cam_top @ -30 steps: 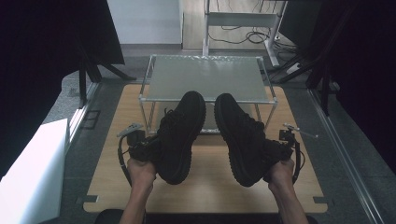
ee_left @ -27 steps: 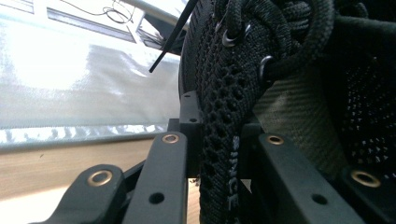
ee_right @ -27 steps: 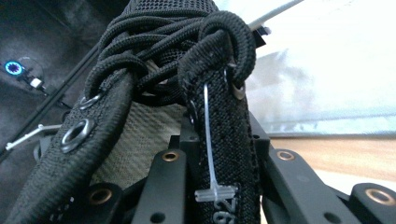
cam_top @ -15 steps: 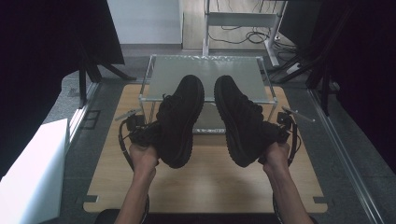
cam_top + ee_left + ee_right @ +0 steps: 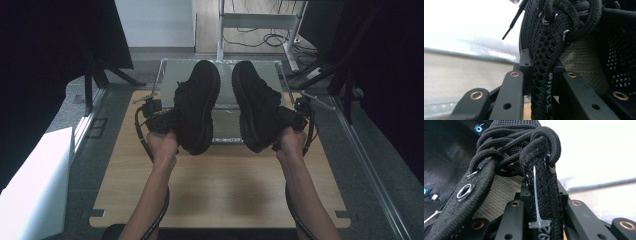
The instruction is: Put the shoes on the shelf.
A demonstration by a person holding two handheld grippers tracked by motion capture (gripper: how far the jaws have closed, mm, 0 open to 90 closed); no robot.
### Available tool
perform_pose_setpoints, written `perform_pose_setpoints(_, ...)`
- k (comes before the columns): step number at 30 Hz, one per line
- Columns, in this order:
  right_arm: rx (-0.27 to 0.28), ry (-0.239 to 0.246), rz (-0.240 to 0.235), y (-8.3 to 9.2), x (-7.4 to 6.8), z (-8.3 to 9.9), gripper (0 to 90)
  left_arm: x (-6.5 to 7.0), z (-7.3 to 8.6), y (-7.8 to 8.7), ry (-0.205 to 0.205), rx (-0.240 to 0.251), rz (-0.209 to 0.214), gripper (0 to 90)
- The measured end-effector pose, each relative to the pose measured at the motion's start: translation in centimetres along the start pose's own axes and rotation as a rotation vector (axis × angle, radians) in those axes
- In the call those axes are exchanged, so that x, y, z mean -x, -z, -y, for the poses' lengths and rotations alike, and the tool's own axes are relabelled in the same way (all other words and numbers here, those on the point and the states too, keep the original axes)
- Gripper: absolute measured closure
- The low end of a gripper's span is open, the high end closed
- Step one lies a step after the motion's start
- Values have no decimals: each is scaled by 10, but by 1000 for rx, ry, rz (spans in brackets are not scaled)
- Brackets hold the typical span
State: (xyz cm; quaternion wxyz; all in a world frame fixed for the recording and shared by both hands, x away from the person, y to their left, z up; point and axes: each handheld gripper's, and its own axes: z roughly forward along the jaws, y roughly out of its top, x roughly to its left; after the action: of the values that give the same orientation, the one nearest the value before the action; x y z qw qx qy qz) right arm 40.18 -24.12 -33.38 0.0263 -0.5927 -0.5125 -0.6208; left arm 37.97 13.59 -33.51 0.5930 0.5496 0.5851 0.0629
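High view: 2 black shoes held aloft over glass shelf [image 5: 170, 70] at far end of wooden table [image 5: 220, 190], higher and farther forward than 1 second earlier. Left gripper [image 5: 162, 121] clenched on upper edge of left shoe [image 5: 197, 105]; right gripper [image 5: 291, 119] clenched on upper edge of right shoe [image 5: 255, 105]. Left gripper view: jaws pinch mesh by eyelets. Right gripper view: jaws clamp eyelet strip, white plastic tag [image 5: 536, 197] hanging against it.
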Motion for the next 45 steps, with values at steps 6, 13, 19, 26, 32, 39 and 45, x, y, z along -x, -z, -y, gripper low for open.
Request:
perform_pose_setpoints(6,3,-18,24,-16,-1,-11,762,6,-15,-22,17,-4,-52,777)
perform_pose_setpoints(13,19,-44,71,-35,2,-23,763,8,-28,-41,37,-2,-98,772)
perform_pose_setpoints(19,24,-36,104,-46,1,-29,762,7,-34,-51,47,-5,-123,769)
perform_pose_setpoints(26,30,-11,152,-61,-3,-38,762,5,-41,-63,52,-12,-150,768)
perform_pose_setpoints(32,35,16,203,-74,-6,-43,761,2,-48,-74,81,-26,-163,762)
perform_pose_setpoints(39,38,52,271,-86,-10,-49,758,11,-58,-85,47,-51,-218,747)
perform_pose_setpoints(45,28,102,325,-95,-17,-53,751,16,-62,-94,19,-72,-263,729)
